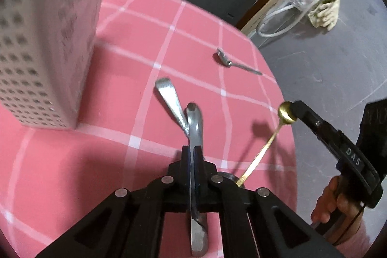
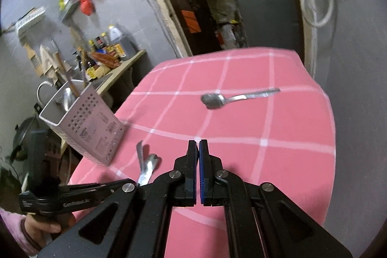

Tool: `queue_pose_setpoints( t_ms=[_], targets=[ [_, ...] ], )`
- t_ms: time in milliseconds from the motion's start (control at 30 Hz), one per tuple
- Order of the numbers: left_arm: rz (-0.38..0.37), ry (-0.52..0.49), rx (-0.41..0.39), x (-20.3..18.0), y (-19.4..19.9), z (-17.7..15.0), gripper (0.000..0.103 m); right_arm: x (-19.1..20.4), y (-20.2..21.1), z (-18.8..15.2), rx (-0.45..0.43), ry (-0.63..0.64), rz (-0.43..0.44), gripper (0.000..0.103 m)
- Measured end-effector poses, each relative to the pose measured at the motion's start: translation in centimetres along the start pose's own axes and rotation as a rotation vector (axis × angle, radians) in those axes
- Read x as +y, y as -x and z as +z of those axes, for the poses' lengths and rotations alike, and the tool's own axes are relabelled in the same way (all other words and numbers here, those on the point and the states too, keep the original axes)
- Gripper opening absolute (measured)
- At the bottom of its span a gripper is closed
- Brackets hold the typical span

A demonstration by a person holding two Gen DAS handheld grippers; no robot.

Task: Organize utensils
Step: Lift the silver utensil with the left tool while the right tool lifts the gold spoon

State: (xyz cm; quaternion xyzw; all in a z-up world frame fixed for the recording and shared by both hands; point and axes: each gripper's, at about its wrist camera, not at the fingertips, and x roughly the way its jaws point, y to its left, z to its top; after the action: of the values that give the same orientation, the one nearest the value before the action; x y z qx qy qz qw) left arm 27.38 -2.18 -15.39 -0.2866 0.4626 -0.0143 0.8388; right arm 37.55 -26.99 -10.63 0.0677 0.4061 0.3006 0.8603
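Your left claw (image 1: 193, 154) clamps a steel utensil handle (image 1: 194, 122); your right claw (image 1: 293, 110) pinches the gold spoon (image 1: 285, 114) by its bowl, which could slip free before reaching the perforated holder (image 1: 41, 59).

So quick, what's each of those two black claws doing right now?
Left gripper: closed on a silver metal utensil handle.
Right gripper: closed on a thin gold spoon, seen from the left camera.
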Motion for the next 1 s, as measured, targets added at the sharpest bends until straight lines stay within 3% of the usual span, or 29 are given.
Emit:
queue_pose_setpoints(
  t_ms=[133,267,300,433,567,1000],
  targets=[
    [-0.016,-0.002,0.012,0.1,-1.0,0.3,0.008,-1.8,-1.2,-1.1,0.040,-0.075,0.020,0.002],
    [-0.065,-0.021,0.034,-0.8,-1.5,0.7,0.032,-2.4,-2.8,-2.2,0.083,-0.128,0.045,0.002],
    [-0.063,-0.035,0.040,-1.1,-1.6,0.8,0.033,-2.7,-3.2,-2.4,0.095,-0.140,0.052,0.002],
    [-0.002,-0.120,0.068,-2.1,-2.1,1.0,0.029,-3.0,-4.5,-2.9,0.133,-0.159,0.077,0.003],
    [0.052,-0.136,0.093,-1.9,-2.3,1.4,0.013,-2.6,-5.3,-3.0,0.157,-0.138,0.091,0.004],
    [-0.066,-0.007,0.191,-0.1,-2.8,2.0,0.006,-1.4,-6.0,-3.1,0.207,-0.092,0.104,0.015]
  ],
)
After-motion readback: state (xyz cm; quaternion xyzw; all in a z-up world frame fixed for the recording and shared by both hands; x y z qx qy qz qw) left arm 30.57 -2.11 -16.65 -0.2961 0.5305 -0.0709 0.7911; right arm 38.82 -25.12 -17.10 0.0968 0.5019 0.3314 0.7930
